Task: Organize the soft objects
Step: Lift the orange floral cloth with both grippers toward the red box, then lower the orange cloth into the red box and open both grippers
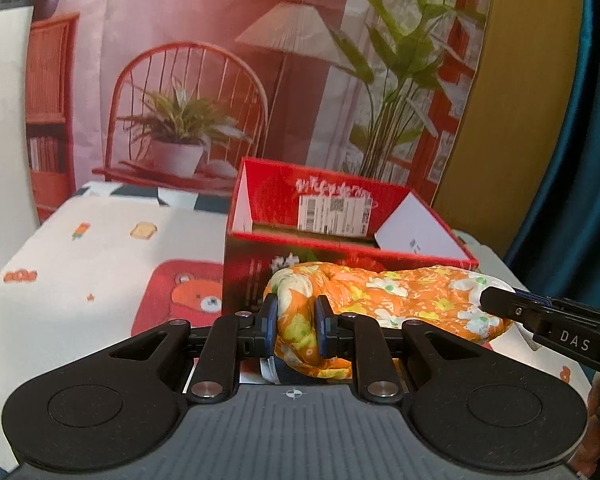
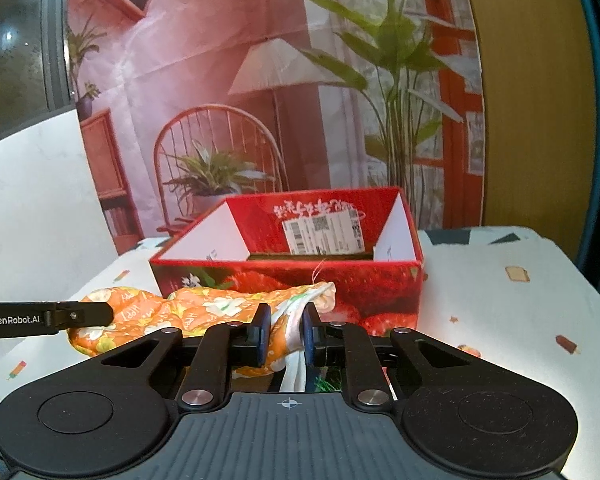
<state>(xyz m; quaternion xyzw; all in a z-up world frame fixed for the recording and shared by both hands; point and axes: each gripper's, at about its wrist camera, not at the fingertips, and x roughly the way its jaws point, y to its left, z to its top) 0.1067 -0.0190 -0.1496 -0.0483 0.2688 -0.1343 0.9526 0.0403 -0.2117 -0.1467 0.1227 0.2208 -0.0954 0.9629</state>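
A: Status? Where's the soft thing?

B: Orange floral cloth (image 1: 400, 300), rolled/bunched, strung between my two hands at mid-frame, just in front of the red box (image 1: 340, 248). My left hand-held gripper (image 1: 296, 326) pinches one bunched end, blue pads pressed into the fabric. In the right wrist view my right hand-held gripper (image 2: 285, 330) is pinching the other end, where the white lining shows.

A: Both grips firm?

B: Look so. Cloth fills the gap on each side, no slack btwn pads.

A: Box ready?

B: Open top, flaps folded inward, label on the back wall. Can't see the bottom from here. It sits on the desk (image 2: 500, 300), on the printed cover.

A: So how do I do this step well?

B: My call: lift both ends together, keep them level so the middle doesn't sag & catch the near wall. Clear the rim first, then go fwd over the opening. Watch the side flaps, they narrow the mouth. Don't stretch it, a thin pinch could slip.
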